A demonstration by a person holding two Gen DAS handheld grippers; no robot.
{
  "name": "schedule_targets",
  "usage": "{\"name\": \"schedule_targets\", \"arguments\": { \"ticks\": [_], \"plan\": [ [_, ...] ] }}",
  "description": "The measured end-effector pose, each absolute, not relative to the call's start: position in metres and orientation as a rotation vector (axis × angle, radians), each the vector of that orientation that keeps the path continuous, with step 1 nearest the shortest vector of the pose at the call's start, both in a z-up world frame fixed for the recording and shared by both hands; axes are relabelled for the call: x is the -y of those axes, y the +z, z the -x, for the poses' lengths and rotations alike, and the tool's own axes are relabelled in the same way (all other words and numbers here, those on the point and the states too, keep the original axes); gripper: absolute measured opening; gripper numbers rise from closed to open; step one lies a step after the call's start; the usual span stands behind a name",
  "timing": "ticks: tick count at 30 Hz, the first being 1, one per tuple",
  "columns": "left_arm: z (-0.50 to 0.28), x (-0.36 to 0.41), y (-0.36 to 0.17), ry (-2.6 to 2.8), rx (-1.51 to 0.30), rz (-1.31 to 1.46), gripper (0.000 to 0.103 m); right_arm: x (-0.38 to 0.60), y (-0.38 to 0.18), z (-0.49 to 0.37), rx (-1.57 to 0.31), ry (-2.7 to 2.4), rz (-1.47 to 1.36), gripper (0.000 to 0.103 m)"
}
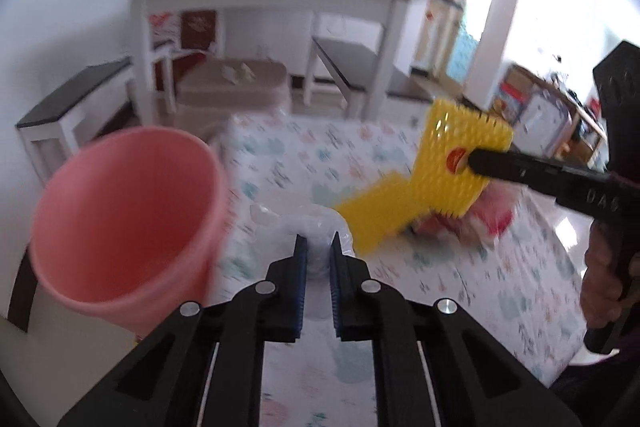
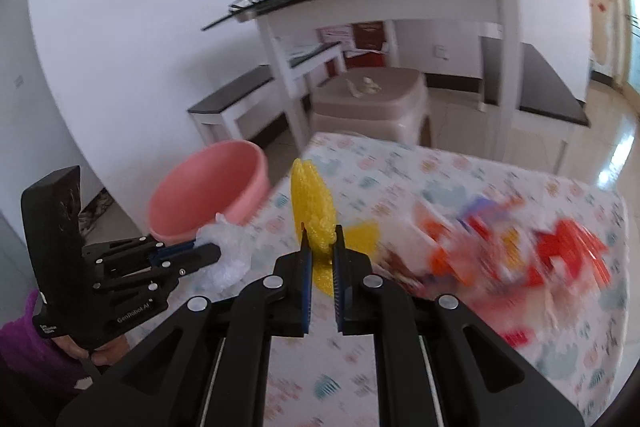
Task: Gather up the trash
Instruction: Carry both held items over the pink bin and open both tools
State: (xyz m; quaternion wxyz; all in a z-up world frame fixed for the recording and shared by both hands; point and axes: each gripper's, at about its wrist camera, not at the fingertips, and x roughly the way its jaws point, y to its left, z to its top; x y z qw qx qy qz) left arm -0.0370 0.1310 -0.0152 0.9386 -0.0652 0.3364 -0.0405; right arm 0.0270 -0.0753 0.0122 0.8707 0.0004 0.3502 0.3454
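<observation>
Gripping clear plastic (image 1: 316, 227) in left tongs (image 1: 319, 247); right tongs (image 2: 323, 239) clamp yellow wrapper (image 2: 314, 211).

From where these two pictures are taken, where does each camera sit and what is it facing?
Left wrist: on the left gripper, shut on clear plastic, facing the pink bin and table.
Right wrist: on the right gripper, shut on a yellow wrapper; a purple sleeve shows.
Shared: bin, plastic, wrapper, table, both grippers.

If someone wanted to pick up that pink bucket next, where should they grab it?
Probably the rim of the pink bucket, on the side nearest the table. It stands open-mouthed beside the table edge, so one finger could slip inside from above and one outside, pinching the thin wall.
</observation>
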Motion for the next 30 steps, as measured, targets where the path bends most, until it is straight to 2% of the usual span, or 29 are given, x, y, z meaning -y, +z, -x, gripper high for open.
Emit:
{"name": "schedule_targets", "arguments": {
  "ticks": [8,17,20,22,25,27,30],
  "plan": [
    [0.048,-0.203,0.001,0.134,-0.617,0.229,0.009,-0.012,0.033,-0.051,-0.717,0.933,-0.035,0.009],
    [0.047,-0.254,-0.021,0.276,-0.649,0.325,0.011,-0.100,0.010,-0.067,-0.794,1.023,-0.016,0.009],
    [0.046,-0.261,-0.027,0.303,-0.661,0.344,0.014,-0.116,-0.006,-0.072,-0.843,1.009,-0.015,0.009],
    [0.047,-0.265,-0.029,0.311,-0.667,0.355,0.022,-0.122,-0.014,-0.074,-0.879,1.003,-0.008,0.010],
    [0.050,-0.269,-0.029,0.320,-0.661,0.370,0.033,-0.125,-0.021,-0.075,-0.905,0.994,-0.001,0.020],
    [0.051,-0.270,-0.028,0.320,-0.653,0.378,0.033,-0.124,-0.021,-0.075,-0.911,0.994,-0.005,0.031],
    [0.052,-0.271,-0.025,0.314,-0.645,0.391,0.033,-0.122,-0.018,-0.074,-0.904,0.997,-0.009,0.035]
  ]
}}
